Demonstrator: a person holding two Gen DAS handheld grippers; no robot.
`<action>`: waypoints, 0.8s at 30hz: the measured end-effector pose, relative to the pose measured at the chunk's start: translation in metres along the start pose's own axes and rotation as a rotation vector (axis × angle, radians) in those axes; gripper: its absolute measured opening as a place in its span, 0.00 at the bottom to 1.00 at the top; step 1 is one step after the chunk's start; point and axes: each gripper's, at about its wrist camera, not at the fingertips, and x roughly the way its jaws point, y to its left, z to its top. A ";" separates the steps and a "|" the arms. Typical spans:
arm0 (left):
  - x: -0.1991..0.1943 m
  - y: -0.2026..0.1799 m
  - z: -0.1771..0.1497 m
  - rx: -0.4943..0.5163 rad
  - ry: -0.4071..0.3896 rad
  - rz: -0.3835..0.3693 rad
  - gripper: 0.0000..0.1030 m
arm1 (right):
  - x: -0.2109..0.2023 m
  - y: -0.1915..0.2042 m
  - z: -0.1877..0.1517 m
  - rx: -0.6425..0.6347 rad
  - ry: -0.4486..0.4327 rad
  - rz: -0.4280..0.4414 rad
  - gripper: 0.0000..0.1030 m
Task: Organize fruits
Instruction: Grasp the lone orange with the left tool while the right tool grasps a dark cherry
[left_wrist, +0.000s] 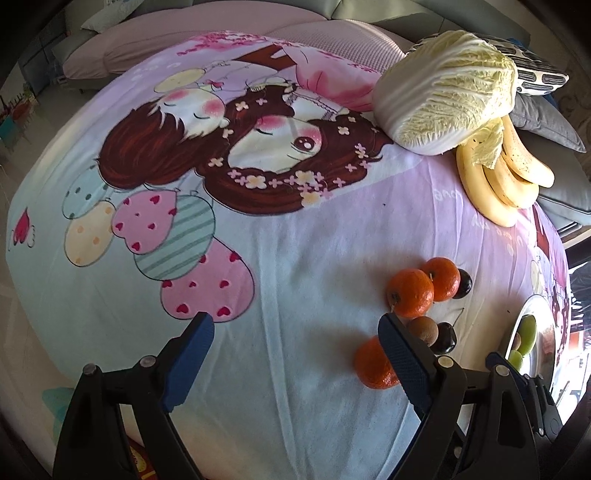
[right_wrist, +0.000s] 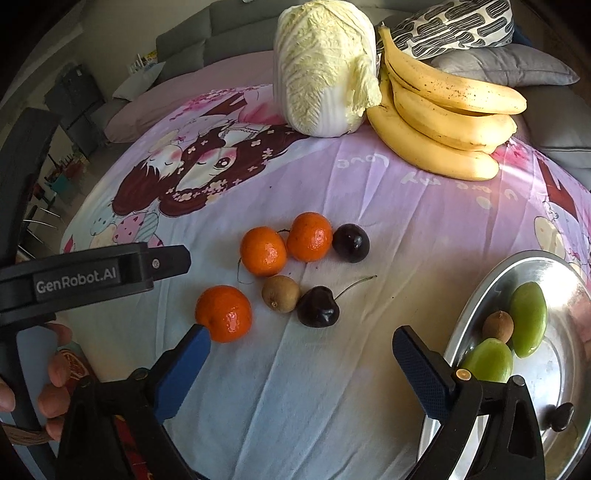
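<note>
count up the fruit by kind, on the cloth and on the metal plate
tangerines: 3
dark cherries: 2
small brown fruits: 2, one on the metal plate
green fruits: 2, on the plate
banana bunch: 1
total: 10

The bed sheet (right_wrist: 369, 369) is pale lilac and white, printed with a brown-haired cartoon girl and spotted, striped pastel balloons. Three mandarins (right_wrist: 263, 251) glow bright orange beside two near-black cherries (right_wrist: 351, 243) and a dull brown kiwi (right_wrist: 280, 293). The bananas (right_wrist: 443, 122) are yellow with dark freckles, and the napa cabbage (right_wrist: 325, 70) is creamy white-green. The silver metal plate (right_wrist: 561, 362) holds green fruits (right_wrist: 528, 317). A cushion (right_wrist: 454, 26) shows black-and-white dashes.
</note>
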 end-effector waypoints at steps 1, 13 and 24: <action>0.001 0.000 -0.001 -0.001 0.006 -0.009 0.84 | 0.001 0.000 0.000 -0.001 0.000 -0.002 0.91; 0.008 -0.012 -0.007 -0.002 0.065 -0.154 0.74 | 0.003 -0.012 0.002 0.015 -0.005 -0.018 0.58; 0.026 -0.028 -0.012 0.003 0.142 -0.222 0.66 | 0.020 -0.004 0.006 -0.033 0.019 -0.038 0.51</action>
